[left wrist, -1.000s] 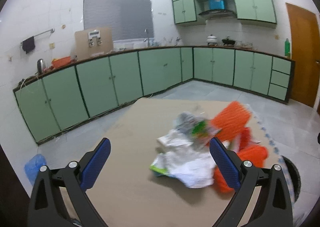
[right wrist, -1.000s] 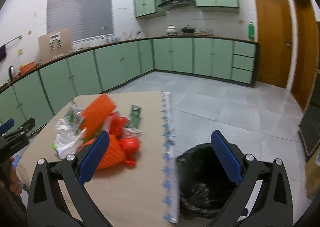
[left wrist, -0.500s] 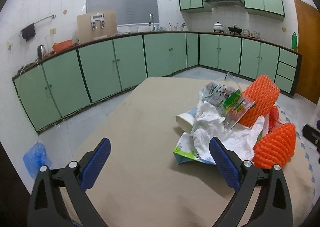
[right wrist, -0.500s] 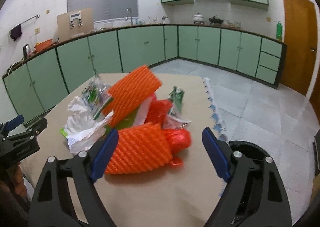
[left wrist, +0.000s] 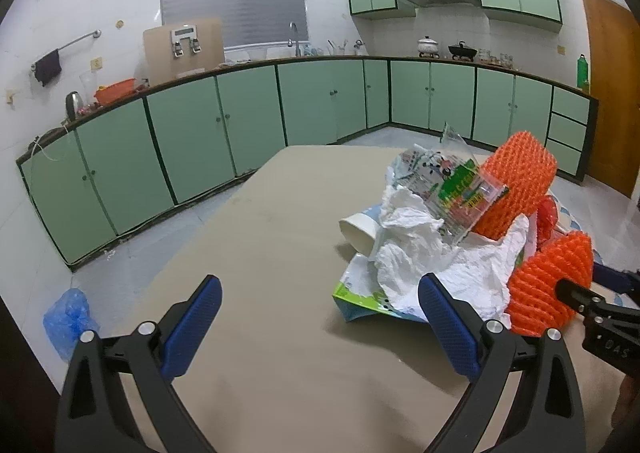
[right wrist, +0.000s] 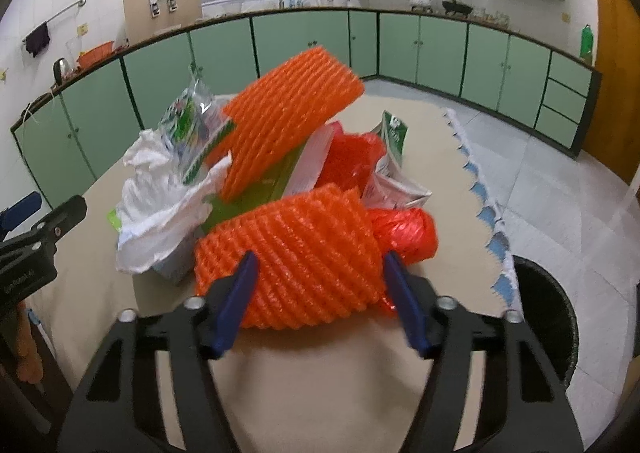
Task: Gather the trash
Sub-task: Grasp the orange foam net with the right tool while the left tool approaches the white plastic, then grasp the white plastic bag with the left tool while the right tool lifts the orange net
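- The right claw (right wrist: 316,285) straddles the near orange foam net (right wrist: 296,257); its jaws are closing, with the net between the blue pads (right wrist: 240,293). Motion blur hides whether the pads press the net.
- The left claw (left wrist: 320,313) stands wide with nothing between its jaws, above bare table (left wrist: 260,253); the trash pile lies ahead and to its right.
- Orange foam nets: two. The second net (right wrist: 288,113) leans on the pile beyond the right claw.
- Red plastic bag (right wrist: 404,233): partly hidden behind the near net, just beyond the right claw's right pad.
- White crumpled plastic (left wrist: 424,249): covers most of a green-edged carton (left wrist: 360,297), just ahead of the left claw's right pad.
- Clear printed wrapper (left wrist: 452,185): one; its print is too small to read.
- White paper cup (left wrist: 360,229): one, lying on its side, half buried.
- Black-lined bin (right wrist: 548,317): one, on the floor right of the right claw, cut off by the lens edge.
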A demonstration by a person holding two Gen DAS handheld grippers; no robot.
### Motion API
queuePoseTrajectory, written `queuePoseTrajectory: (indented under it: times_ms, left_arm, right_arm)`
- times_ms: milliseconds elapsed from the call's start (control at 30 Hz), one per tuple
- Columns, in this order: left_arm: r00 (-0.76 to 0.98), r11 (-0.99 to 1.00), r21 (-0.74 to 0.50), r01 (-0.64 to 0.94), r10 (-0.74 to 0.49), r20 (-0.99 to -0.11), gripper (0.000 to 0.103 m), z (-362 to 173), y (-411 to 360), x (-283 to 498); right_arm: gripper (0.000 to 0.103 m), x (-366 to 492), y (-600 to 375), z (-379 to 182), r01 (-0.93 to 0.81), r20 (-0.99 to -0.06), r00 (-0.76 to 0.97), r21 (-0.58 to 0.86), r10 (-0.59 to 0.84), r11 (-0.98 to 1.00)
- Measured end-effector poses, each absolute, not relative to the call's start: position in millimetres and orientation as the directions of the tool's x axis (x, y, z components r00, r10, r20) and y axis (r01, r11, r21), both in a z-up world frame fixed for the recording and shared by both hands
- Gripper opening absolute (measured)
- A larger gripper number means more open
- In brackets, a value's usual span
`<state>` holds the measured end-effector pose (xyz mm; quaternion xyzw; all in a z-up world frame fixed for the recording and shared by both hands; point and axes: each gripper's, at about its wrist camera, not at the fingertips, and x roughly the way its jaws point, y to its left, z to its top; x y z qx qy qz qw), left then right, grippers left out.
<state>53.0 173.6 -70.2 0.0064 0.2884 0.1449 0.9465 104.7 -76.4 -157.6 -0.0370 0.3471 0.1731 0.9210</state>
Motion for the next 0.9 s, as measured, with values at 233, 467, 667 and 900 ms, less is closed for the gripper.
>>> queuePoseTrajectory:
  times_ms: [233, 467, 667, 900]
  left_arm:
    - [0.788, 0.962, 0.084, -0.259, 0.26, -0.558, 0.09, -73.8, 164.6, 55.7]
    - [0.792, 0.972, 0.056, -0.227, 0.218, -0.571, 0.085, -72.6, 152.8, 54.7]
    - [0.801, 0.985, 0.06, -0.163, 0.168, -0.574, 0.085, -73.6, 131.5, 54.3]
    - [0.804, 0.992, 0.077, -0.104, 0.13, -0.58, 0.085, -83.4, 111.6, 59.2]
  right_arm:
    - [0.033, 97.9, -77.0, -152.2, -0.394, -0.646, 0.686, 0.058, 0.335, 0.917]
    - [0.026, 86.9, -86.8, -132.6, -0.401, -0.594, 0.718, 0.074, 0.363, 0.913]
    - [0.026, 81.8, -96.4, -118.4, -0.396, -0.561, 0.743, 0.071, 0.365, 0.915]
    - [0.026, 78.0, -105.8, -111.3, -0.366, -0.55, 0.766, 0.055, 0.334, 0.929]
